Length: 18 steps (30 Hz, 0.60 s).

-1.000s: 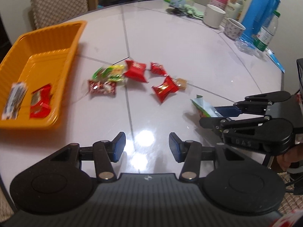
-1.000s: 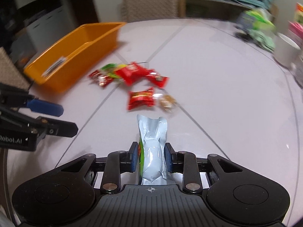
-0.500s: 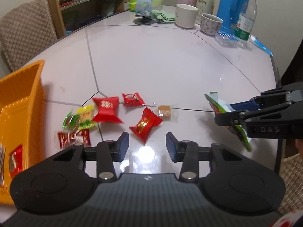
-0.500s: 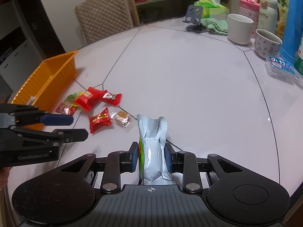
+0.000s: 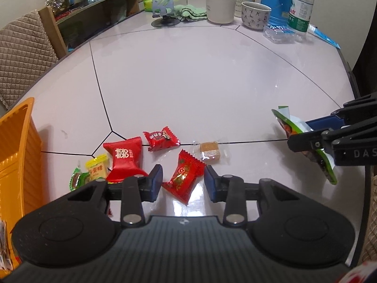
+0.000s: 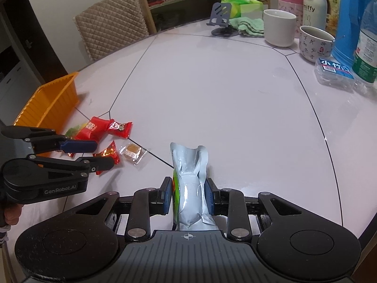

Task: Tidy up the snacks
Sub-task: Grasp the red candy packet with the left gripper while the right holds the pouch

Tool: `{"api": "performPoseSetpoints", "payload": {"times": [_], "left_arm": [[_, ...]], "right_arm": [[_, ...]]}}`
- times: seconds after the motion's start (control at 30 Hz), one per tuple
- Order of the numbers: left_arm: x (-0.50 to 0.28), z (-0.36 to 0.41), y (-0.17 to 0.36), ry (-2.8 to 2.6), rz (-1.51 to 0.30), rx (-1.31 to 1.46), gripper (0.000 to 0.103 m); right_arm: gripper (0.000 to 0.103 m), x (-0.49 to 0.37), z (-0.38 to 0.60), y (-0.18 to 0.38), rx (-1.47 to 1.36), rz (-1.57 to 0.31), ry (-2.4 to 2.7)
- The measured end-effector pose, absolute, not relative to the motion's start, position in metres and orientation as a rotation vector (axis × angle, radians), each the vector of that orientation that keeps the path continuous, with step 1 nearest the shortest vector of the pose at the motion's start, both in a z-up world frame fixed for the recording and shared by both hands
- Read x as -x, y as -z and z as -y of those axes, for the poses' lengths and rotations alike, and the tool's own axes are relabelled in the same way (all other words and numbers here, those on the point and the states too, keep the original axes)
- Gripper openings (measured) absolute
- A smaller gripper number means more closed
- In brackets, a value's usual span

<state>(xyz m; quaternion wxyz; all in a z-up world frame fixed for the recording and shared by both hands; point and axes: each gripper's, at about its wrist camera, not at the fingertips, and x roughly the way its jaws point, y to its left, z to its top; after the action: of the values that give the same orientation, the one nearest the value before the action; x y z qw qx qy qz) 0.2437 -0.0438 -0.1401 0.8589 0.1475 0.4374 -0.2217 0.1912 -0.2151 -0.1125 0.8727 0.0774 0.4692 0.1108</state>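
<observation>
- Left claw [image 5: 183, 183] gaping astride red candy [image 5: 184, 176]; next: pinch it, carry to orange bin [image 5: 16, 160] at 9 o'clock
- Right claw [image 6: 188, 194] clamped on silver pouch [image 6: 190, 184]

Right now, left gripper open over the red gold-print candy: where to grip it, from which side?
Pinch the puffy middle of the red gold-print candy, coming straight down from above. It lies flat on the table, tilted diagonally, with thin crimped ends that would slip. The left gripper already has its open fingers on either side. Watch the clear-wrapped brown candy close by on its right.
</observation>
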Motion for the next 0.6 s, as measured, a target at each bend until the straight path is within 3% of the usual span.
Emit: {"api": "performPoseSetpoints", "payload": {"times": [0.23, 0.33, 0.6], "left_arm": [[-0.2489, 0.0428, 0.1473, 0.468, -0.952, -0.312, 0.031], [-0.2496, 0.0421, 0.1491, 0.468, -0.961, -0.305, 0.022], [-0.2506, 0.0372, 0.1459, 0.444, -0.967, -0.277, 0.021]], "right_arm": [[0.03, -0.1928, 0.2165, 0.1143, -0.169, -0.986, -0.218], [0.03, -0.1933, 0.2157, 0.1144, -0.169, -0.986, -0.219], [0.03, -0.1935, 0.2141, 0.1114, -0.162, -0.98, -0.23]]}}
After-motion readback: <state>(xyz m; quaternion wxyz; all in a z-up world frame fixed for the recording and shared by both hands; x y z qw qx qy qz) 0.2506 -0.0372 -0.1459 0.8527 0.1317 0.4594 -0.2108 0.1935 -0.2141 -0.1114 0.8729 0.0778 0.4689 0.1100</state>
